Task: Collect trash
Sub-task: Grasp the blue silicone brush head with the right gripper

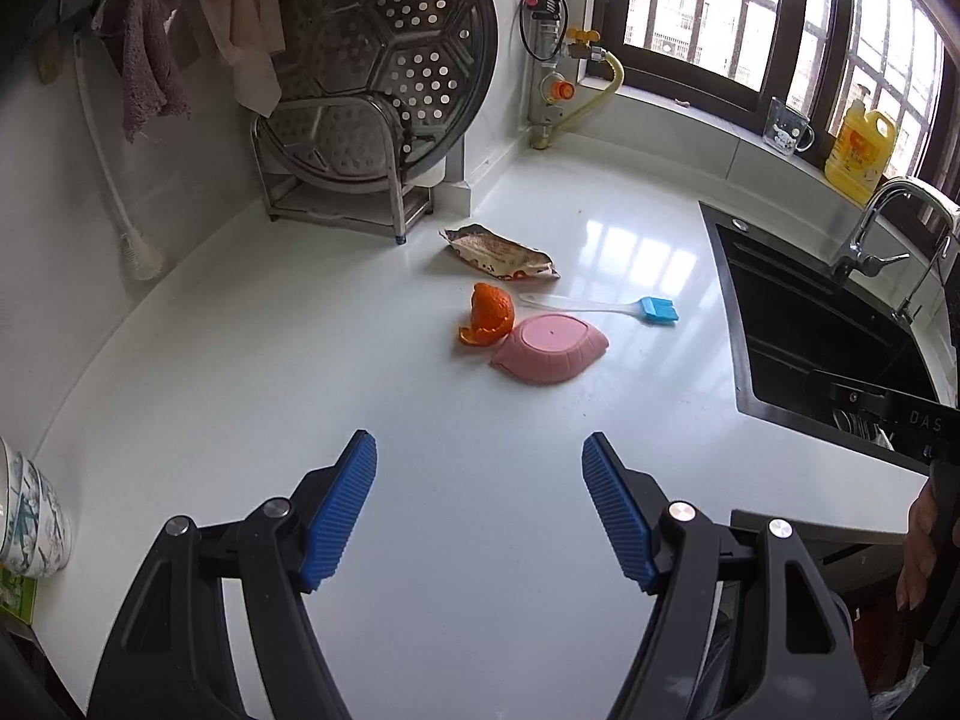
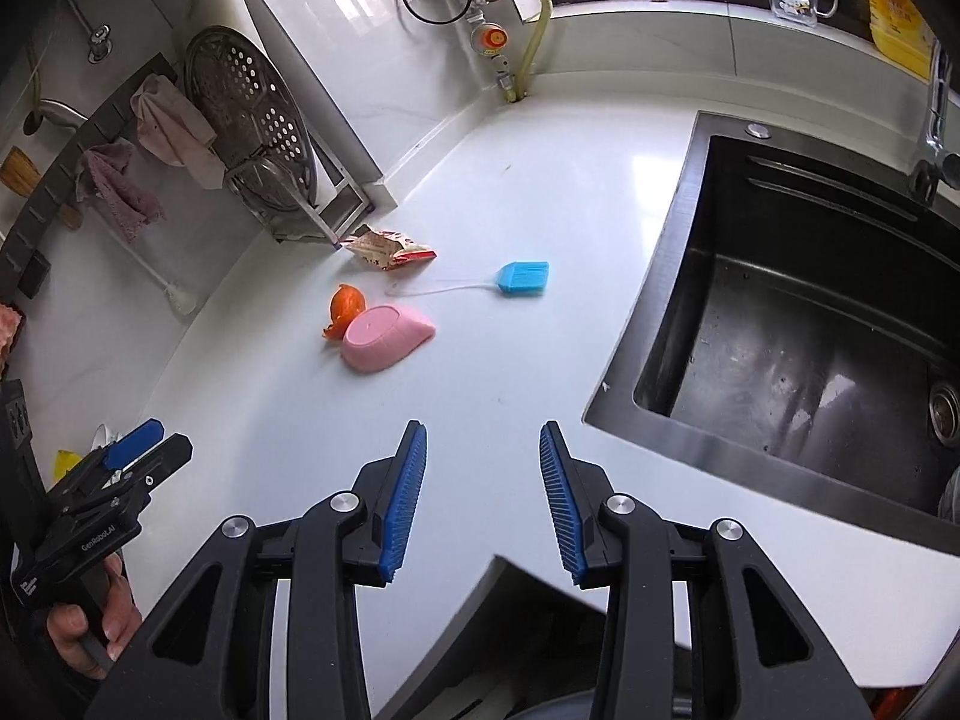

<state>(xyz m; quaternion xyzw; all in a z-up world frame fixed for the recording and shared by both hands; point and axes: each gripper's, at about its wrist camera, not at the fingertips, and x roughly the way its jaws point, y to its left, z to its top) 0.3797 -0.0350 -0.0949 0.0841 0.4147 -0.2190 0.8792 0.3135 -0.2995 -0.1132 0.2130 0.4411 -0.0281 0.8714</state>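
Observation:
An orange peel (image 1: 487, 315) (image 2: 345, 307) lies on the white counter, touching an upside-down pink dish (image 1: 549, 348) (image 2: 387, 331). Behind them lies a crumpled snack wrapper (image 1: 498, 253) (image 2: 390, 249). A blue silicone brush (image 1: 657, 310) (image 2: 522, 279) with a clear handle rests to the right of the peel. My left gripper (image 1: 479, 450) hangs open over bare counter, well short of the peel, nothing between its fingers. My right gripper (image 2: 483, 435) is open too, narrower, and empty, near the counter's front edge. The left gripper (image 2: 141, 441) also shows at the right wrist view's left side, held by a hand.
A black sink (image 1: 810, 336) (image 2: 810, 324) with a tap (image 1: 888, 222) takes the right side. A steel rack with perforated trays (image 1: 384, 78) (image 2: 252, 120) stands at the back wall, cloths (image 1: 144, 60) hanging beside it. A yellow bottle (image 1: 861, 147) and glass mug (image 1: 786, 126) sit on the sill. Bowls (image 1: 30, 516) stand at the left edge.

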